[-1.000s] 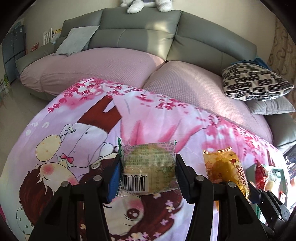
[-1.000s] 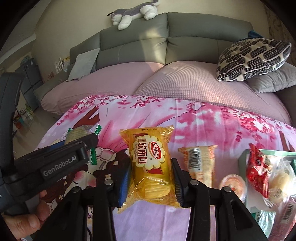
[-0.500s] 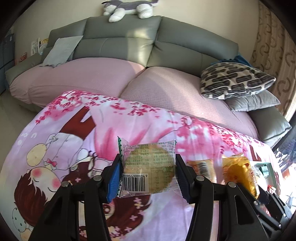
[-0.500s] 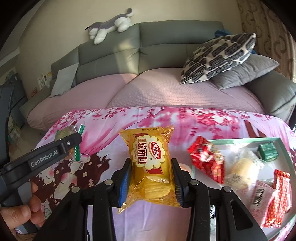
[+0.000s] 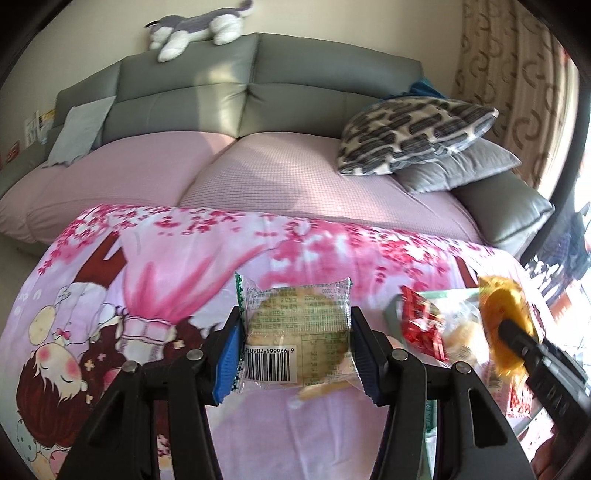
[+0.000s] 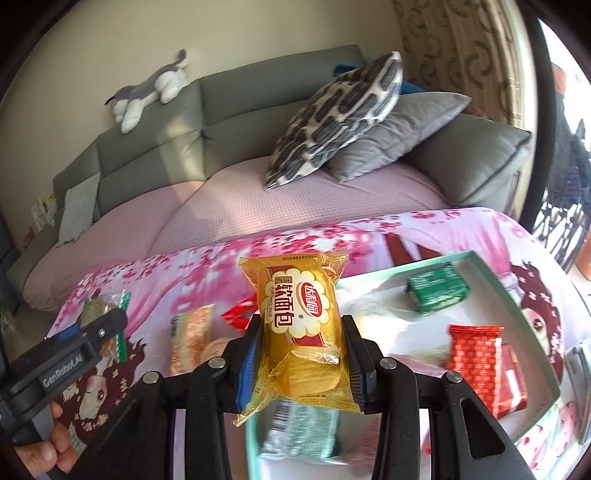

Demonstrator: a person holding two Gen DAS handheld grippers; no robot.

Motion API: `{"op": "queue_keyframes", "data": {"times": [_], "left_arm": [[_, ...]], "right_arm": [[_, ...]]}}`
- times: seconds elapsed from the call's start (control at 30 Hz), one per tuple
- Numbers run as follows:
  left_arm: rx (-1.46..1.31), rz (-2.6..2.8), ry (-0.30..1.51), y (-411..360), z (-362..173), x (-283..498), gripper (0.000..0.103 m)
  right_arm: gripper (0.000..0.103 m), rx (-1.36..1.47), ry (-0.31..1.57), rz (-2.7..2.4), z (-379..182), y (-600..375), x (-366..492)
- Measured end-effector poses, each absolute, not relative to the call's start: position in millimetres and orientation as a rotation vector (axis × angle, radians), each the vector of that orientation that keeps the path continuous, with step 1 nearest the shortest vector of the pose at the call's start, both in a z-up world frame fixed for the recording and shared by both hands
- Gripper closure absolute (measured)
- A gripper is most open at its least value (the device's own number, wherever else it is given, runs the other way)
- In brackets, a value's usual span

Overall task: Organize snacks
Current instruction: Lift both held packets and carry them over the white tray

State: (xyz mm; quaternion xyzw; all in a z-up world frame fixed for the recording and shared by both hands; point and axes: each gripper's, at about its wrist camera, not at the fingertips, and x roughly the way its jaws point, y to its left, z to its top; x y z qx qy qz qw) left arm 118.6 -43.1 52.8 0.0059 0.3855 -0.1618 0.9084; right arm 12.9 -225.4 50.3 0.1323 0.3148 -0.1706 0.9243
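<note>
Two snacks are in the air at once: the right gripper (image 6: 303,363) has its fingers clamped on a yellow bread packet (image 6: 301,328), held just above the near edge of a pale green tray (image 6: 532,325), while the left gripper (image 5: 295,354) has its fingers clamped on a clear-wrapped biscuit pack (image 5: 297,334) with its barcode facing the camera, over the cartoon-printed pink cloth (image 5: 147,280) covering the tabletop.

Inside the tray lie a red packet (image 6: 476,362), a green packet (image 6: 437,290), a green-and-white packet (image 6: 303,430) at the near rim and a pale wrapped item too blurred to name, so the sorting looks well under way. Left of the tray, an orange wrapper (image 6: 190,338) and a round orange-lidded item just beside it lie on the cloth. A red wrapper (image 6: 240,314) shows behind the right gripper's fingers; whether it sits inside the tray cannot be told from here. By this reading, the two held snacks and at least the two loose ones remain to be placed.

Beyond the tabletop stands a grey sofa (image 5: 295,92) with pink seat covers, a patterned cushion (image 6: 340,114) stacked on a grey one, and a plush cat (image 5: 195,27) stretched along the backrest.
</note>
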Motion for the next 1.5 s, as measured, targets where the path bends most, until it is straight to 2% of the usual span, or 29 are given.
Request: {"op": "queue_keyframes", "data": {"times": [0.57, 1.5], "left_arm": [[0.178, -0.528, 0.771, -150.5, 53.7, 86.1, 0.047], [0.254, -0.591, 0.813, -204.5, 13.5, 76.9, 0.047]], "right_arm": [[0.060, 0.374, 0.587, -0.558, 57.2, -314.2, -34.6], [0.060, 0.433, 0.627, -0.534, 22.6, -333.1, -25.0]]}}
